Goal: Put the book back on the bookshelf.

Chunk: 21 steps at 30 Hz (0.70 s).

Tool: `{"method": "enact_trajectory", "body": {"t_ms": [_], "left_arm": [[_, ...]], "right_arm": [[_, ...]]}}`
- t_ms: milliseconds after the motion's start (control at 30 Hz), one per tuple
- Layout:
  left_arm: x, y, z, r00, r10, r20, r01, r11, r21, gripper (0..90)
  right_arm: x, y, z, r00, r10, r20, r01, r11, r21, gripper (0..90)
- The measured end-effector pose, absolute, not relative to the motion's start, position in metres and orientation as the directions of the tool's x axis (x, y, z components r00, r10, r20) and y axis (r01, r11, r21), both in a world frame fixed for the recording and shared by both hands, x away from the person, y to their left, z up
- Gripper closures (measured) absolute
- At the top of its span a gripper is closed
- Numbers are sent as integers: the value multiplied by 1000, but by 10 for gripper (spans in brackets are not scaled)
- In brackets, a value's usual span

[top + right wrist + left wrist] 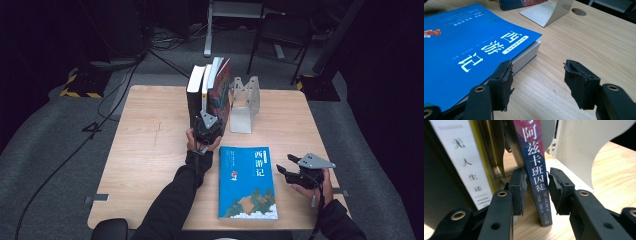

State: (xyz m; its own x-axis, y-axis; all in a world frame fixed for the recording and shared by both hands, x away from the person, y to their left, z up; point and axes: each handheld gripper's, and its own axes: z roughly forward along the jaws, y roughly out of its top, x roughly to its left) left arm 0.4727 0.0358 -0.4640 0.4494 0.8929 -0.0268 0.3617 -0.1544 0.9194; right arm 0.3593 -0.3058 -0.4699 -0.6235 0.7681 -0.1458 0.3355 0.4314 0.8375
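Wooden table (150, 150), far edge: row of upright books (197, 90), dark-spined book (536, 177) at its right end, metal bookend (245, 102) just beside. Blue book (247, 182) flat near front edge. Left gripper (536, 190) astride dark spine, pads just clear, no pinch. Right gripper (537, 83) spread, empty, beside blue book's corner.

A row of upright books (207, 92) stands at upper centre of the table (145, 150), with a bookend (243, 105) just to its right. The left tongs (207, 131) sit directly below the row. A flat book (247, 182) lies lower centre, the right tongs (295, 172) to its right.
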Motion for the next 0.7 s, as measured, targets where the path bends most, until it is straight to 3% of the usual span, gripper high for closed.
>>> {"method": "enact_trajectory", "body": {"t_ms": [433, 700], "left_arm": [[435, 56, -456, 632, 770, 83, 313, -352, 882, 631], [406, 72, -460, 728, 671, 143, 270, -471, 840, 598]], "right_arm": [[355, -313, -467, -615, 778, -130, 348, 416, 840, 399], [343, -316, -465, -666, 734, -132, 319, 440, 840, 394]]}}
